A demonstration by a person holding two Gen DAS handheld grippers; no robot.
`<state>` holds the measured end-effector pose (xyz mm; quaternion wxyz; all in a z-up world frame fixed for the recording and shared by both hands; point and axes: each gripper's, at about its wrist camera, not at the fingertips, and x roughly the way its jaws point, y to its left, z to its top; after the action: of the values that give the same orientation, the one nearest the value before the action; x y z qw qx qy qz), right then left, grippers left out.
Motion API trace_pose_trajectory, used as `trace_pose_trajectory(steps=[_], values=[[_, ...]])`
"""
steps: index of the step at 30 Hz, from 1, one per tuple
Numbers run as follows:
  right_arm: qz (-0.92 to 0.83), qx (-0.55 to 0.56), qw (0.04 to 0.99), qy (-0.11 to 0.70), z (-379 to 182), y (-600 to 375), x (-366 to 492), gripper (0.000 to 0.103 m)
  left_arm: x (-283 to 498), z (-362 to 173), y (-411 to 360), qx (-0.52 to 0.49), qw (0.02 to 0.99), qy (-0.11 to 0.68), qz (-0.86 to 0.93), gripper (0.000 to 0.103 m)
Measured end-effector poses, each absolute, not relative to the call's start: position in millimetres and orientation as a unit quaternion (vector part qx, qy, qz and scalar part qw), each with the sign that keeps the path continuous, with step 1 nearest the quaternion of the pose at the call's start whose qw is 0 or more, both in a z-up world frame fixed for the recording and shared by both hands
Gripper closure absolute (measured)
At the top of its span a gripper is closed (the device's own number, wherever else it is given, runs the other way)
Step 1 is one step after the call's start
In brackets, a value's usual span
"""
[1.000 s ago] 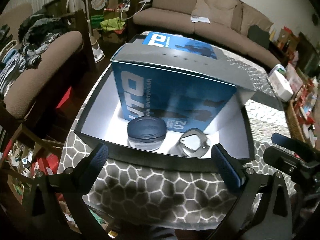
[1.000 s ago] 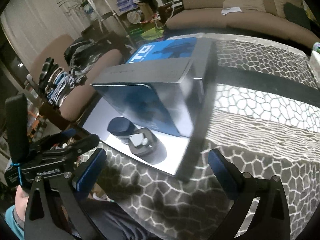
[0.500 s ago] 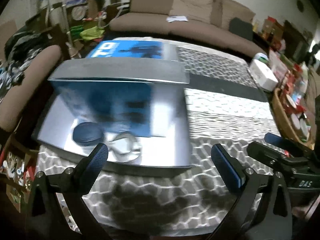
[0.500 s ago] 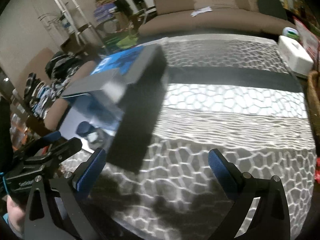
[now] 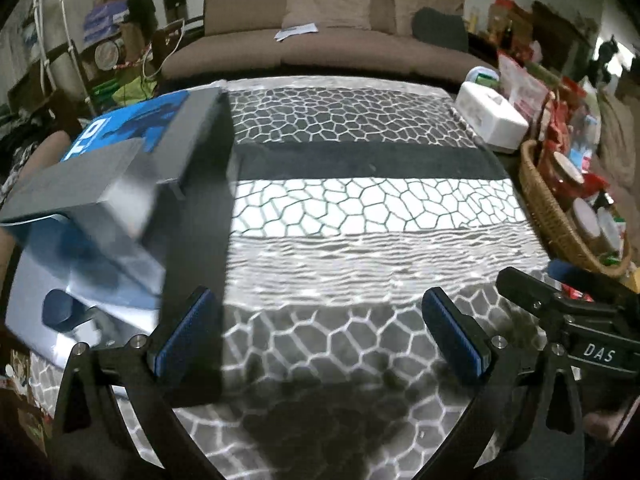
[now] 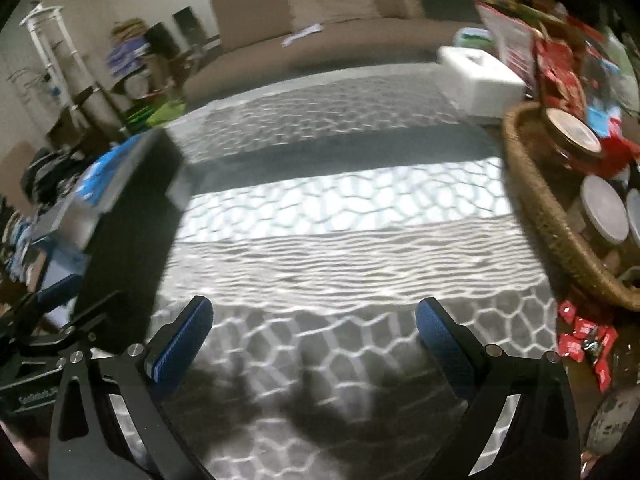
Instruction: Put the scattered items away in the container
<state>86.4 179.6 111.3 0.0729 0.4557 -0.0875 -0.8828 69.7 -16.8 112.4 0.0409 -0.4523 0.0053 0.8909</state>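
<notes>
The container is a grey and blue shoebox (image 5: pixel 132 184) with its lid up, at the left end of the table; it also shows blurred in the right wrist view (image 6: pixel 120 208). A dark round jar (image 5: pixel 60 312) and a silvery object beside it (image 5: pixel 90 330) lie inside the box. My left gripper (image 5: pixel 316 332) is open and empty over the patterned tablecloth (image 5: pixel 360 216), right of the box. My right gripper (image 6: pixel 316 340) is open and empty over the same cloth (image 6: pixel 340 240).
A wicker basket (image 6: pixel 536 200) with jars stands at the right table edge, with red wrappers (image 6: pixel 580 340) beside it. A white tissue box (image 5: pixel 492 116) sits at the far right corner. A brown sofa (image 5: pixel 320 36) stands behind the table.
Both grippers have swung right, away from the box. The box has slid to the left of both views; the basket and white box have come into view.
</notes>
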Motion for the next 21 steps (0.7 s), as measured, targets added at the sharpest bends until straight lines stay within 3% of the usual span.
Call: trace_pose_trajectory(steps=[10,21], values=[[-0.874,0.477,0.033,-0.087,51,217,50,0.000,26,36,9,-0.480,0.016,0.000,0.877,0.000],[-0.879,0.470,0.042,-0.070,26,217,21,0.000,-4,7,11,-0.480,0.008,0.010,0.877,0.000]])
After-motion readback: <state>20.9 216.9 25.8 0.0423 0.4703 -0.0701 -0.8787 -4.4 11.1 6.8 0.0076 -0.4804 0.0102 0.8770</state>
